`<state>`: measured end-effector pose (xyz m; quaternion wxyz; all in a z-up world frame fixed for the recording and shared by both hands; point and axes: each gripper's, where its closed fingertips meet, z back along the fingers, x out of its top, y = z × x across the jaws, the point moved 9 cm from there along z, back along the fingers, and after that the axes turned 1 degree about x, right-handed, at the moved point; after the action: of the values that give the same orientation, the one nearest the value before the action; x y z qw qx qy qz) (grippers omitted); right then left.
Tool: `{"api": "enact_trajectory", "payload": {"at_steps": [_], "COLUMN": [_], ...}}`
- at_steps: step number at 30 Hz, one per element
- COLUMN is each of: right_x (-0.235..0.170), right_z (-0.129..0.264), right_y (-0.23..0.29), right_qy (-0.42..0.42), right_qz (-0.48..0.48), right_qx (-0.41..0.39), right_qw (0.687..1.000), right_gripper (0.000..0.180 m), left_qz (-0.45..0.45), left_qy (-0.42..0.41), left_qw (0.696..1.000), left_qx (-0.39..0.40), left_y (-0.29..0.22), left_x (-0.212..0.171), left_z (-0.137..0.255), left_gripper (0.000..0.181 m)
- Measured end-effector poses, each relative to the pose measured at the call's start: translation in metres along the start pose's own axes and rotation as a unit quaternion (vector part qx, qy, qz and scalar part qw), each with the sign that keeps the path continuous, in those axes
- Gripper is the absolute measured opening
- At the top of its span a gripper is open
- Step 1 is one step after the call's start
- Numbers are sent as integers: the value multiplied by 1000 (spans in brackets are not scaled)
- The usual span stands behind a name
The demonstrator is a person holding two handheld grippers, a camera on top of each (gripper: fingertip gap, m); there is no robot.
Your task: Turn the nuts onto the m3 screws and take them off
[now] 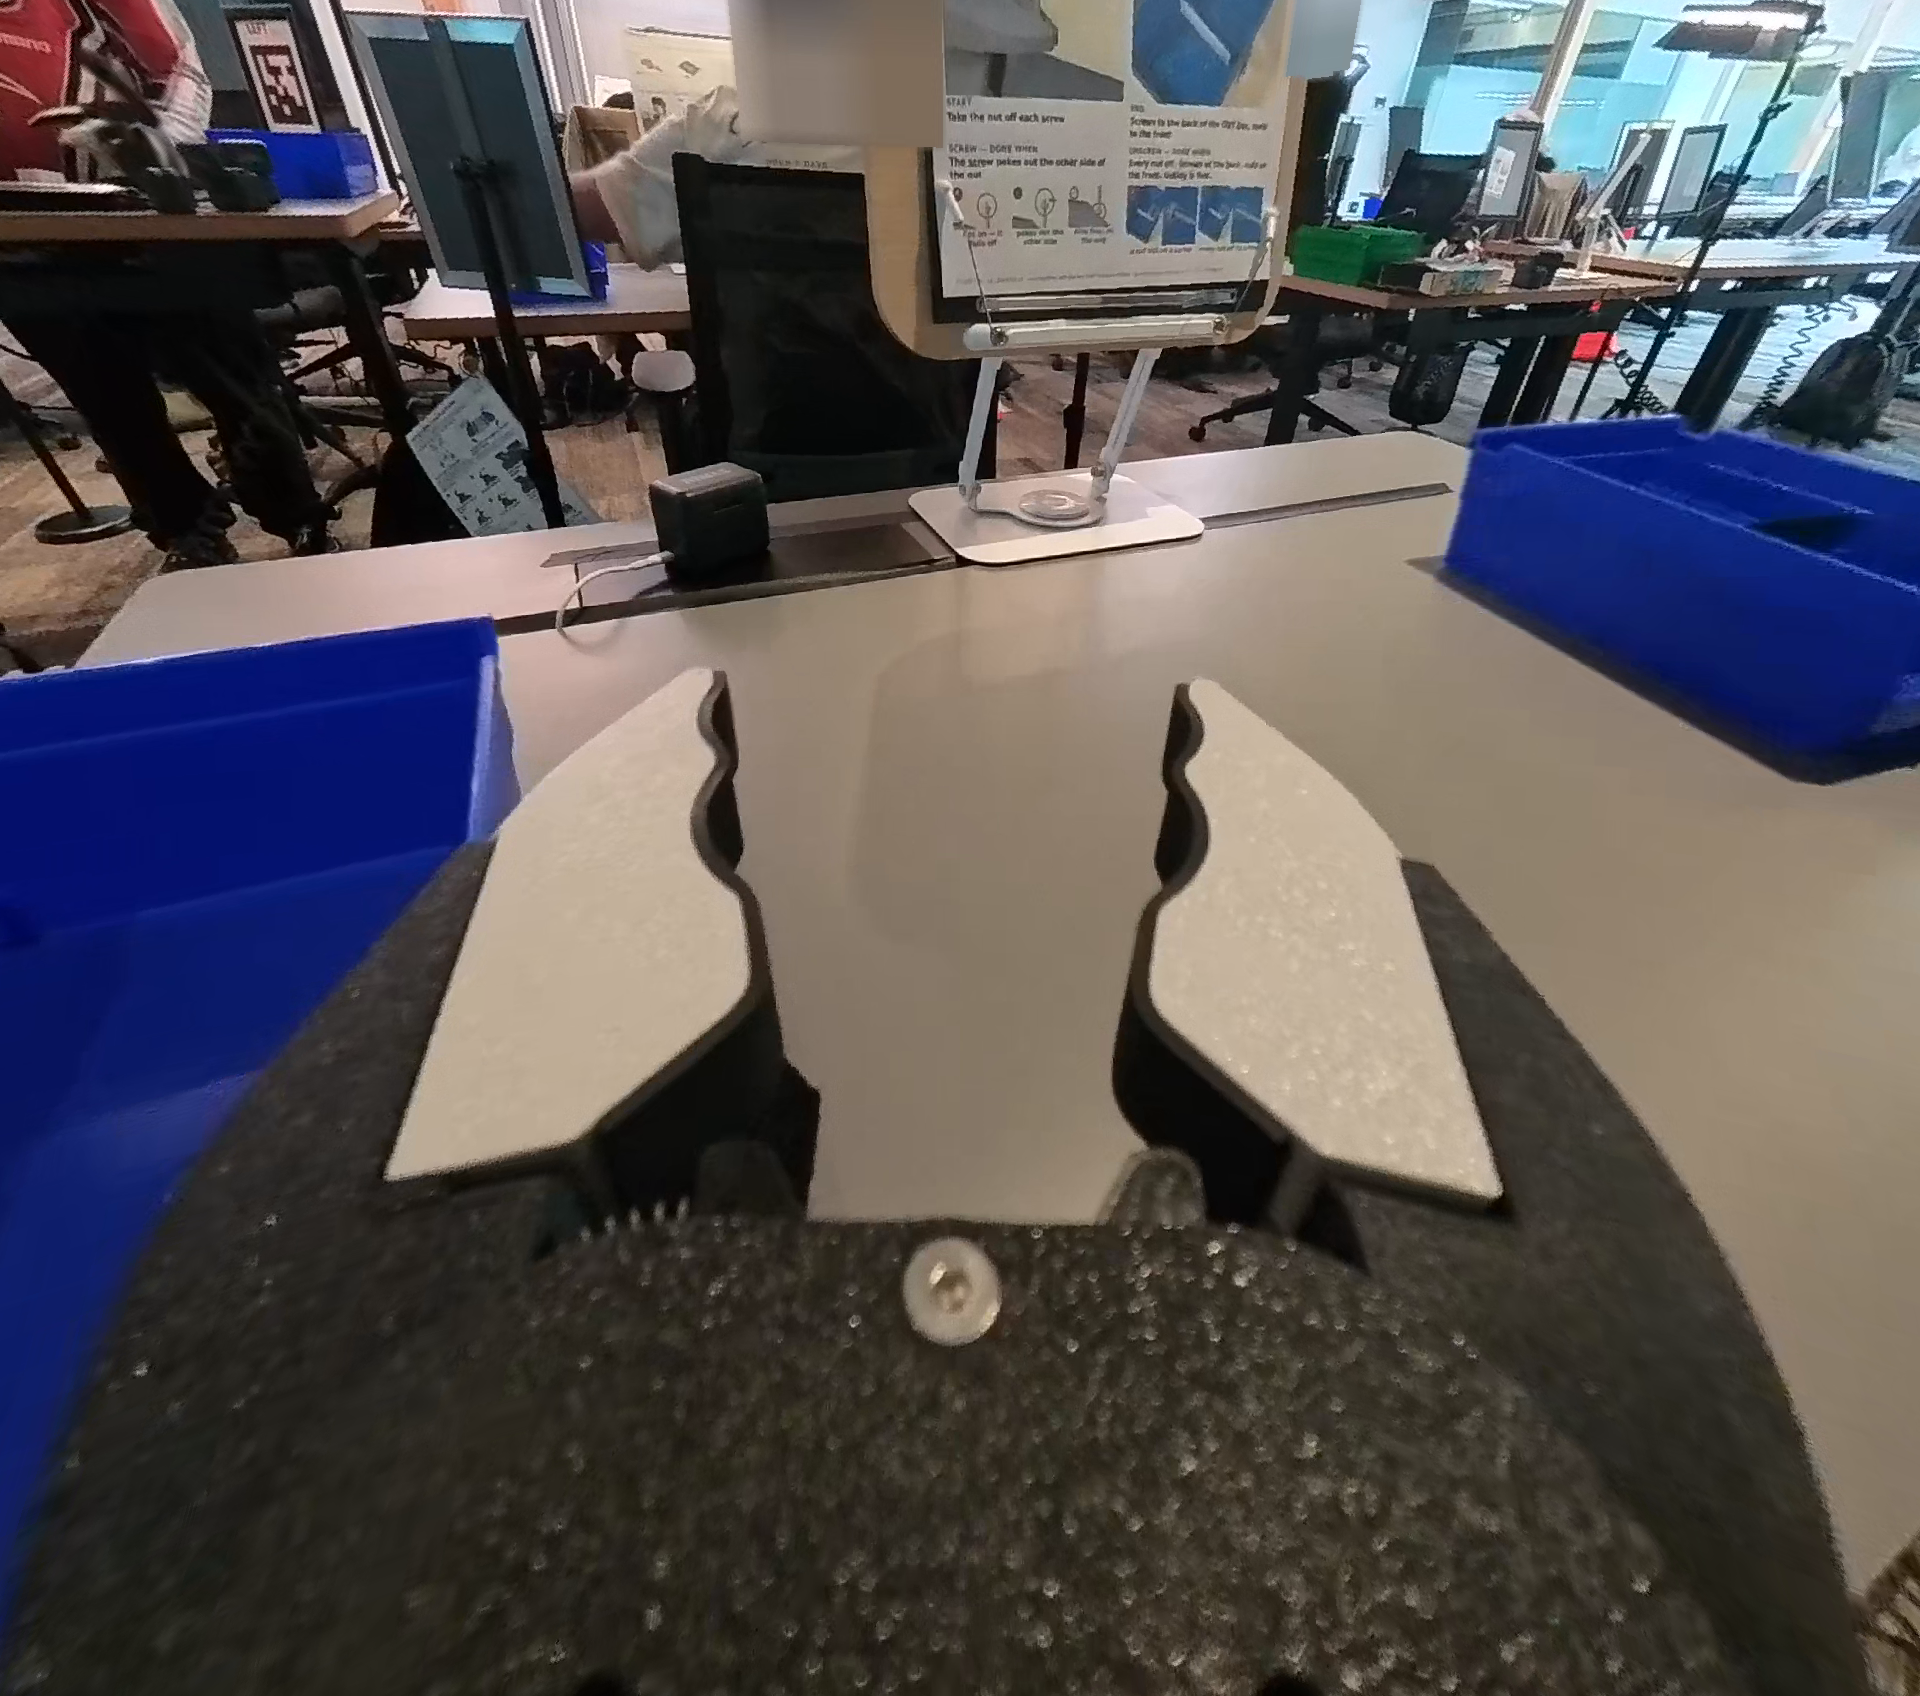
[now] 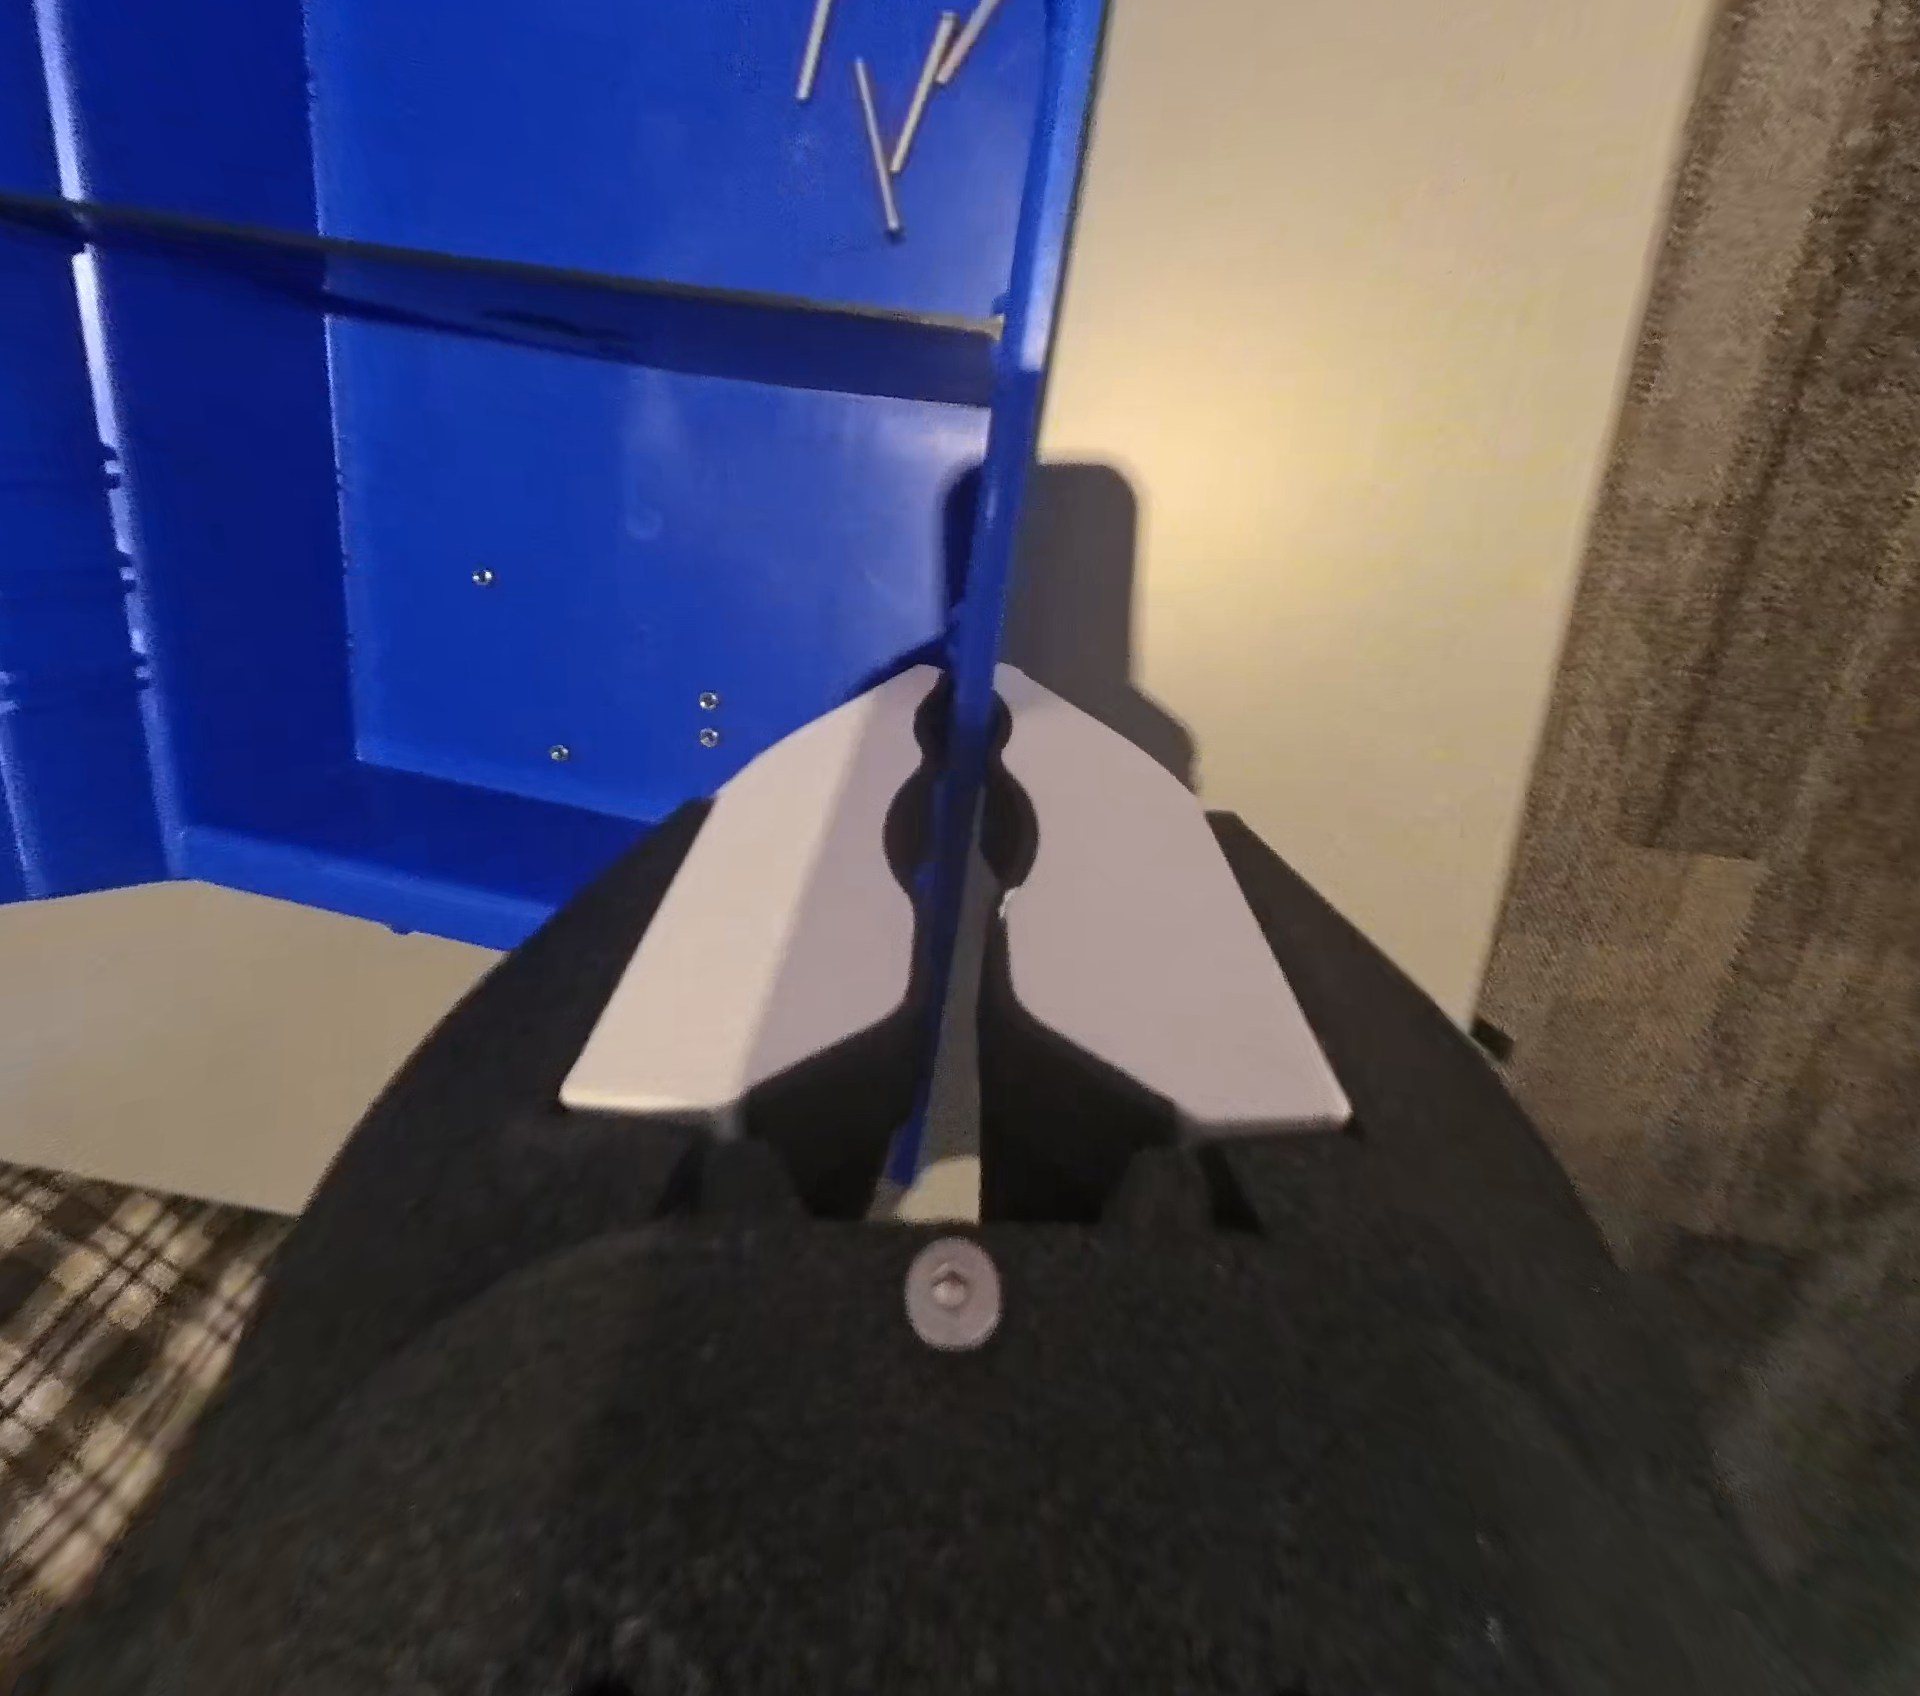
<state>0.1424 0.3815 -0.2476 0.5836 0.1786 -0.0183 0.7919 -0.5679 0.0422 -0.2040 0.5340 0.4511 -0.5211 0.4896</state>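
In the right wrist view my right gripper (image 2: 971,690) is shut on the thin right-hand wall (image 2: 1023,358) of a blue bin, with a pad pressed on each side of the wall. Several thin metal screws (image 2: 821,15) lie in the bin's far compartment. A few small nuts (image 2: 709,701) lie in the near compartment, just left of my fingers. In the left wrist view my left gripper (image 1: 951,696) is open and empty above the bare grey table (image 1: 1039,815). A blue bin (image 1: 239,815) stands close to its left and another blue bin (image 1: 1683,586) stands at the far right.
A dark divider (image 2: 520,296) splits the bin's compartments. A document stand's metal base (image 1: 1055,519) and a small black box with a cable (image 1: 710,519) sit at the table's far edge. The table's right edge (image 2: 1621,399) drops to carpet. Some 75 cm of space lies between my two pairs of fingers.
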Motion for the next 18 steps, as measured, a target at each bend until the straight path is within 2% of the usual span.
{"api": "enact_trajectory", "payload": {"at_steps": [7, 18], "right_x": [10, 3], "right_z": [-21, -48], "right_y": [93, 251], "right_qy": [14, 38], "right_qz": [29, 75], "right_qx": [19, 51], "right_qw": [999, 995], "right_gripper": [4, 5], "left_qz": [4, 6], "left_qy": [-3, -17], "left_qw": [1000, 1000], "left_qx": [-5, -3], "left_y": [4, 11], "left_x": [4, 9], "left_z": [16, 35], "left_gripper": [74, 70]}}
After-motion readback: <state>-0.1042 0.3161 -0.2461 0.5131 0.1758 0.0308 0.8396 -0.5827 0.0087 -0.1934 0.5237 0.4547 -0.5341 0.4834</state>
